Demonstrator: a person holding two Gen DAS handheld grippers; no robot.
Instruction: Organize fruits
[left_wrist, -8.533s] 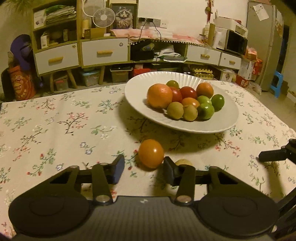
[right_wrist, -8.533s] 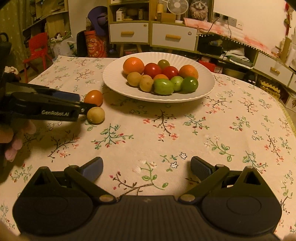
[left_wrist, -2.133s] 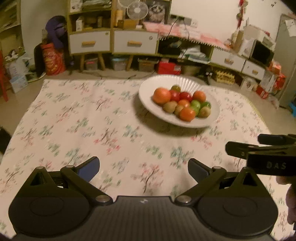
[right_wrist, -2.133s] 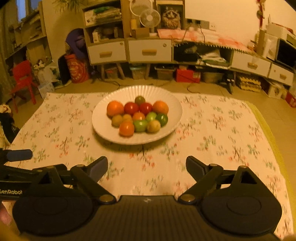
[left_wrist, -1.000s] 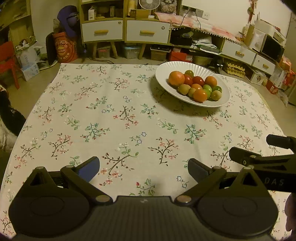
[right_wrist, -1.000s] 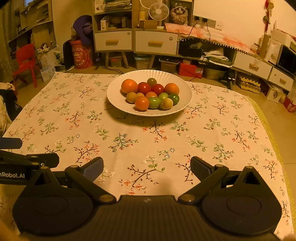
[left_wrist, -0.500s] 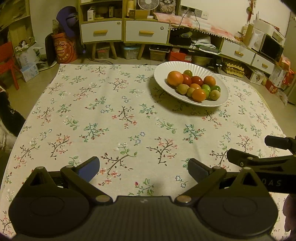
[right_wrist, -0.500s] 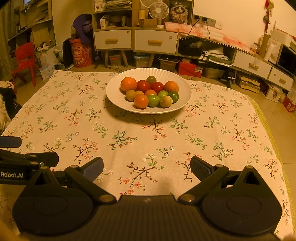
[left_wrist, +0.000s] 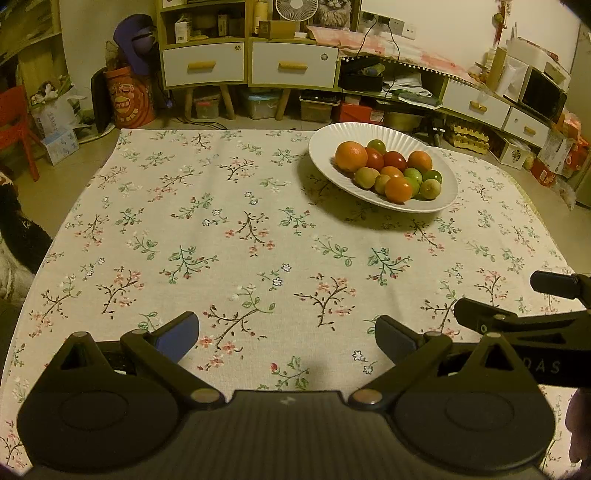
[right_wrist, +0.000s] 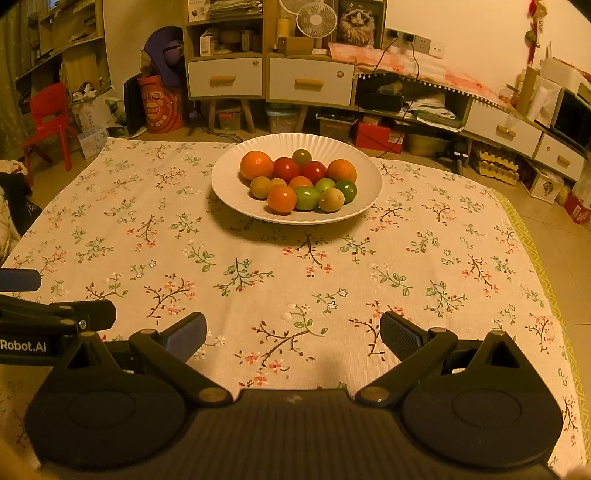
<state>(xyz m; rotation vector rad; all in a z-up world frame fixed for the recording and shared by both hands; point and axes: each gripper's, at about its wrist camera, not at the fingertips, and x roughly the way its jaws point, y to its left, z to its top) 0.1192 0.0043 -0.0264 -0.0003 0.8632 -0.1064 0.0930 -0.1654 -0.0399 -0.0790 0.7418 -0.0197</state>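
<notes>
Two grippers: both hung over the near edge of the table, side by side, neither touching anything.
Left gripper (left_wrist: 286, 338): jaws spread wide, nothing between them but flowered tablecloth (left_wrist: 229, 236).
Right gripper (right_wrist: 293, 334): jaws likewise wide apart and empty; in the left wrist view its dark arm showed at the right edge.
Plate (right_wrist: 232, 192): white, ribbed rim, it stood on the far half of the cloth, well apart from both grippers.
Fruits (right_wrist: 299, 182): all heaped together on the plate, touching one another; a large orange (right_wrist: 256, 165) at the back left, red ones in the middle, green ones toward the front right, a pale yellow one (right_wrist: 331, 199) at the front.
Cabinet (right_wrist: 271, 79): white drawers, behind the table.
</notes>
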